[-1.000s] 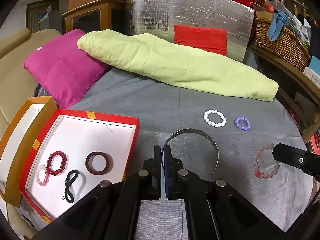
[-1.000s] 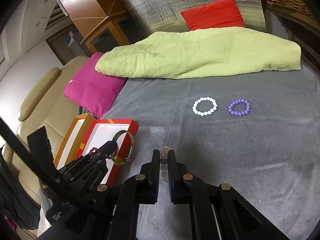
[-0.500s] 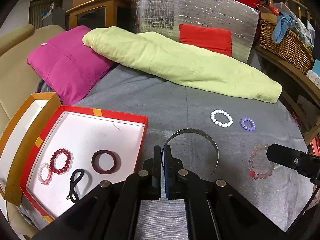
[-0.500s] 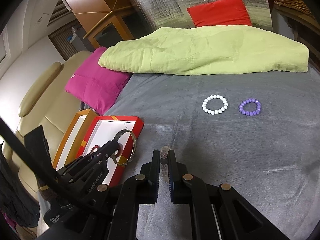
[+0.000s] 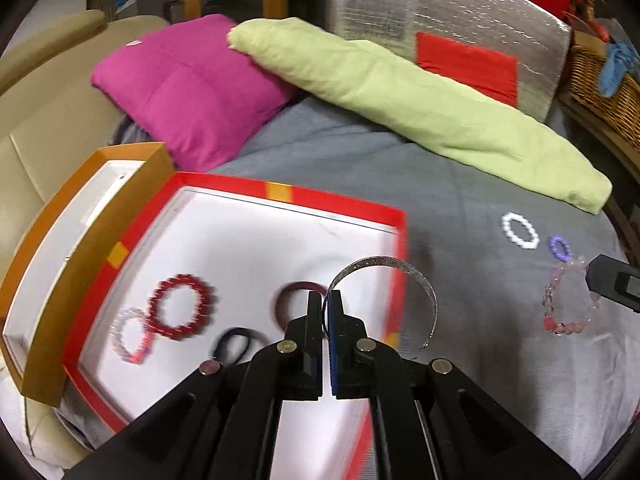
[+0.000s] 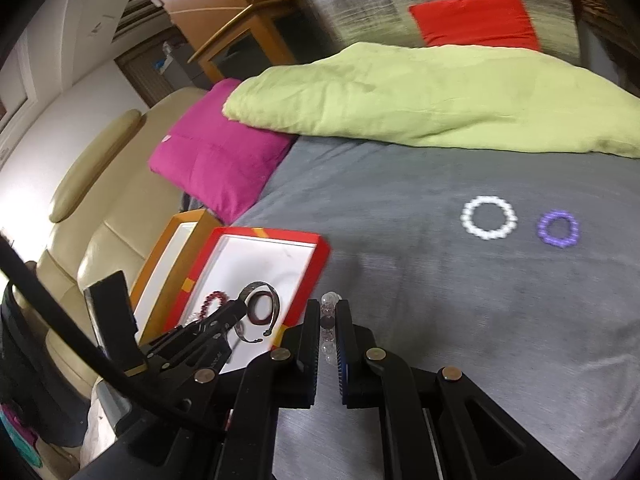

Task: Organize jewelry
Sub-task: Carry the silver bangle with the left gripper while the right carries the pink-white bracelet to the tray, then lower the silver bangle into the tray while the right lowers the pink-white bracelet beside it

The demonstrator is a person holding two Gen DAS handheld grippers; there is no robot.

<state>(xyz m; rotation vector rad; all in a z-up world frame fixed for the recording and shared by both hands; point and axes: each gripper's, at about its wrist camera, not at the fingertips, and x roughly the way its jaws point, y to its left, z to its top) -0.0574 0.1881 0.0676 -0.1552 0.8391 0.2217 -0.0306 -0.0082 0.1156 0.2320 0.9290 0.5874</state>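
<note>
Silver bangle [image 5: 384, 276] pinched in left gripper [image 5: 325, 300].

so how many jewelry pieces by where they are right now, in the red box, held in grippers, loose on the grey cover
In the red box: 4
Held in grippers (silver bangle, pink bead bracelet): 2
Loose on the grey cover (white, purple): 2
Total: 8

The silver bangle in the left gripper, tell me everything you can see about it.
The bangle is a thin, open cuff of silvery, finely textured metal with a gap between its ends. The left gripper is shut on one end, holding it up on edge in the air over the near right part of the red box. Nothing else touches it. The right wrist view shows a small knob on its free end.
</note>
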